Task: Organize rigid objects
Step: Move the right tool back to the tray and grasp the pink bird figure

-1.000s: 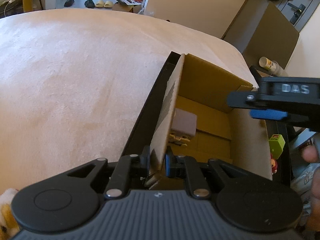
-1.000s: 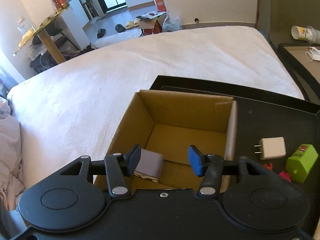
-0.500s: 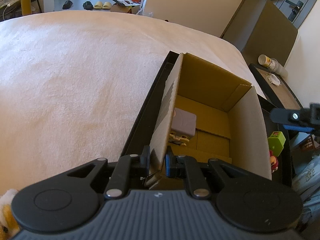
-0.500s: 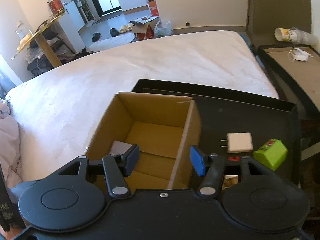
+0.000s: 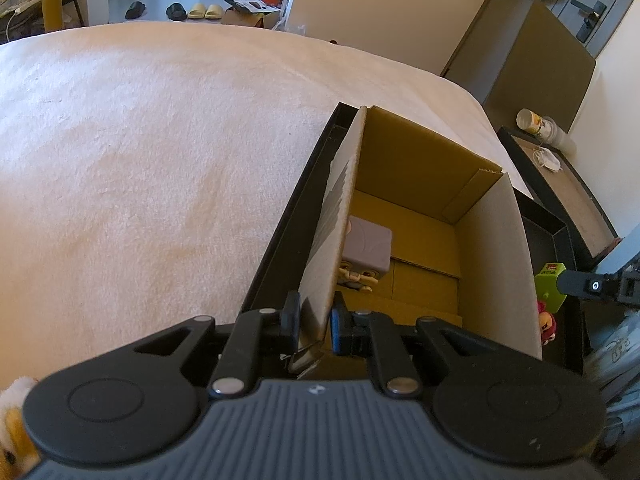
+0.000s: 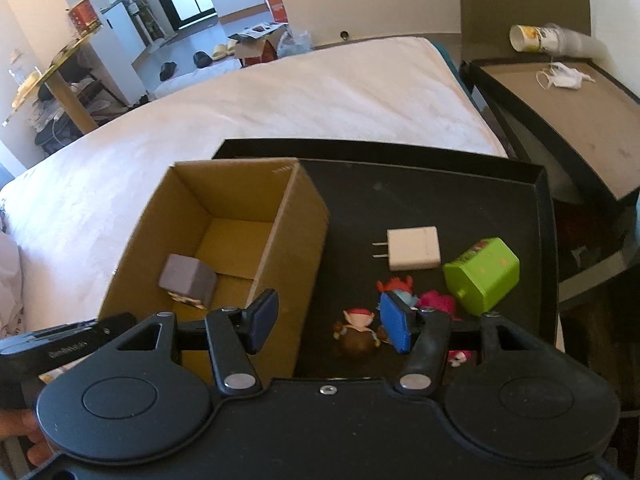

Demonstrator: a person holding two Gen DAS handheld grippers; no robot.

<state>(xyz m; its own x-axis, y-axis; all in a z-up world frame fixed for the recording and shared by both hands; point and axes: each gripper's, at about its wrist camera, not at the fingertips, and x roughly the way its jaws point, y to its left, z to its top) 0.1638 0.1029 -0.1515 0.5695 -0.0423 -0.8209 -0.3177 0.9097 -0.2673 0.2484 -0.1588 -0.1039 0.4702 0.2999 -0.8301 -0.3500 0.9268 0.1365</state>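
An open cardboard box point(image 6: 304, 216) stands on a black tray point(image 6: 460, 184) on the bed. My left gripper point(image 5: 316, 320) is shut on the box's left wall point(image 5: 332, 216). Inside the box lies a grey cube point(image 5: 368, 246) over a small figure; the cube also shows in the right wrist view point(image 6: 187, 280). My right gripper point(image 6: 328, 320) is open and empty, above the tray just right of the box. On the tray lie a white charger point(image 6: 414, 248), a green block point(image 6: 482, 276) and several small toy figures point(image 6: 358, 328).
The white bedspread point(image 5: 140, 160) stretches to the left and behind the tray. A bedside table point(image 6: 568, 112) with a paper cup point(image 6: 528, 38) and a mask stands to the right. A plush toy edge point(image 5: 10, 420) shows at lower left.
My right gripper has moved right, from over the box interior to over the tray beside the box. The left gripper keeps its hold on the box wall.
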